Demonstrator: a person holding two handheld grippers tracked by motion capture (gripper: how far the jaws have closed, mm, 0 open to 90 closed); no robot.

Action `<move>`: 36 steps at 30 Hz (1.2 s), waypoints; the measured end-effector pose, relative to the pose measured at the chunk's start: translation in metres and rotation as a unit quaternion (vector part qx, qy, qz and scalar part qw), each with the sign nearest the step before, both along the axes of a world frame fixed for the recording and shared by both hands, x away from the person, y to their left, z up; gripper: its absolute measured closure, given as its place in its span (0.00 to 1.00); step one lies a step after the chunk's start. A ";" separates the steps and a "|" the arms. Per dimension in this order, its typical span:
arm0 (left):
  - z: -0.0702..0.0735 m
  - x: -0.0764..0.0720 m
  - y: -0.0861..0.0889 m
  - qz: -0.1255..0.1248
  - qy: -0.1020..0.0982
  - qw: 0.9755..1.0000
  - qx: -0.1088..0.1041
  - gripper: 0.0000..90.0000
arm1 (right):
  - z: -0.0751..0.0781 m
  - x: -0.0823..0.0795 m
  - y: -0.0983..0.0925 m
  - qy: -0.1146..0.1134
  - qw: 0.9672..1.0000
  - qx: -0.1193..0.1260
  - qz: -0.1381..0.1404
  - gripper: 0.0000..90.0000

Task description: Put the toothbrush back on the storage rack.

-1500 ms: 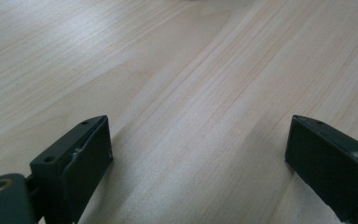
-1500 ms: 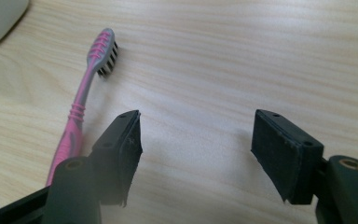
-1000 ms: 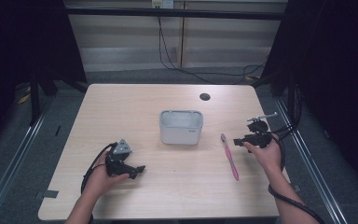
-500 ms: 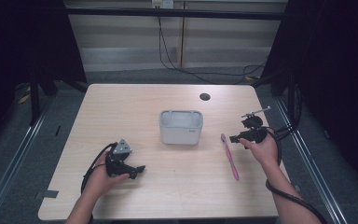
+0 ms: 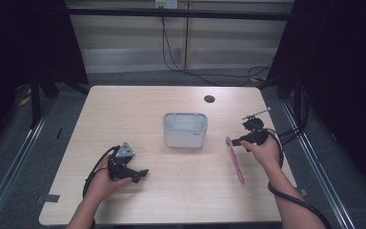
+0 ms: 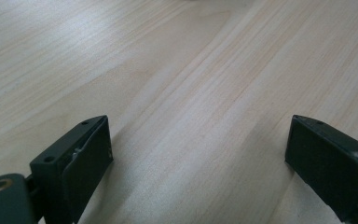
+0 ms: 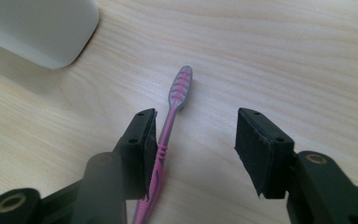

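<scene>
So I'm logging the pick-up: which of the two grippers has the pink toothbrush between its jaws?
The right gripper: its jaws, just closing, straddle the pink toothbrush near the head, not yet clamped. The left gripper stands open over bare table.

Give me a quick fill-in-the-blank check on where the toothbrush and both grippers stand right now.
1. The pink toothbrush lies flat on the ____.
2. The right gripper has its jaws ____, and they have just been closing, with the toothbrush handle against one pad.
3. Between the jaws of the left gripper there is only bare ____.
4. The white container stands to the ____ of the toothbrush in the high view.

Missing words: table; open; table; left
</scene>
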State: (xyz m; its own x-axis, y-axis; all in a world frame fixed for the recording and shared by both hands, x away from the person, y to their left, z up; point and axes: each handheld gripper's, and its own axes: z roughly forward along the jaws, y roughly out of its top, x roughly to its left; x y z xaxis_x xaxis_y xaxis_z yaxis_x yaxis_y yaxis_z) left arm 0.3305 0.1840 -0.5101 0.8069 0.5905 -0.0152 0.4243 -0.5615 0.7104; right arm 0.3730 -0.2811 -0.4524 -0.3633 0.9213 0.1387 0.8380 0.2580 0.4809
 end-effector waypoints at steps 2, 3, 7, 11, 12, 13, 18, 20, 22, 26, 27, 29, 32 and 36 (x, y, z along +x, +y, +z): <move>0.000 0.000 0.000 0.000 0.000 1.000 0.000 0.08 | 0.000 0.001 0.002 0.004 1.000 -0.002 0.001 0.56; 0.000 0.000 0.000 0.000 0.000 1.000 0.000 0.08 | 0.000 0.001 0.002 0.004 1.000 -0.004 0.006 0.57; 0.000 0.000 0.000 0.000 0.000 1.000 0.000 0.08 | -0.001 0.002 0.005 0.012 1.000 -0.009 0.005 0.59; 0.000 0.000 0.000 0.000 0.000 1.000 0.000 0.08 | -0.003 0.005 0.007 0.021 1.000 -0.011 0.003 0.61; 0.000 0.000 0.000 0.000 0.000 1.000 0.000 0.08 | -0.004 0.005 0.008 0.023 1.000 -0.010 0.003 0.62; 0.000 0.000 0.000 0.000 0.000 1.000 0.000 0.08 | -0.005 0.006 0.008 0.023 1.000 -0.008 0.003 0.62; 0.000 0.000 0.000 0.000 0.000 1.000 0.000 0.07 | -0.010 0.009 0.015 0.036 0.999 -0.018 0.007 0.65; 0.000 0.000 0.000 0.000 0.000 1.000 0.000 0.07 | -0.010 0.009 0.017 0.039 0.999 -0.020 0.006 0.65; 0.000 0.000 0.000 0.000 0.000 1.000 0.000 0.07 | -0.011 0.010 0.017 0.038 0.999 -0.020 0.009 0.66; 0.000 0.000 0.000 0.000 0.000 1.000 0.000 0.07 | -0.012 0.012 0.021 0.042 0.999 -0.027 0.010 0.67; 0.000 0.000 0.000 0.000 0.000 1.000 0.000 0.07 | -0.012 0.012 0.021 0.042 0.999 -0.027 0.010 0.67; 0.000 0.000 0.000 0.000 0.000 1.000 0.000 0.07 | -0.012 0.014 0.023 0.044 0.999 -0.028 0.010 0.69; 0.000 0.000 0.000 0.000 0.000 1.000 0.000 0.07 | -0.013 0.015 0.024 0.049 0.998 -0.032 0.011 0.70; 0.000 0.000 0.000 0.000 0.000 1.000 -0.001 0.07 | -0.014 0.016 0.025 0.052 0.998 -0.030 0.010 0.71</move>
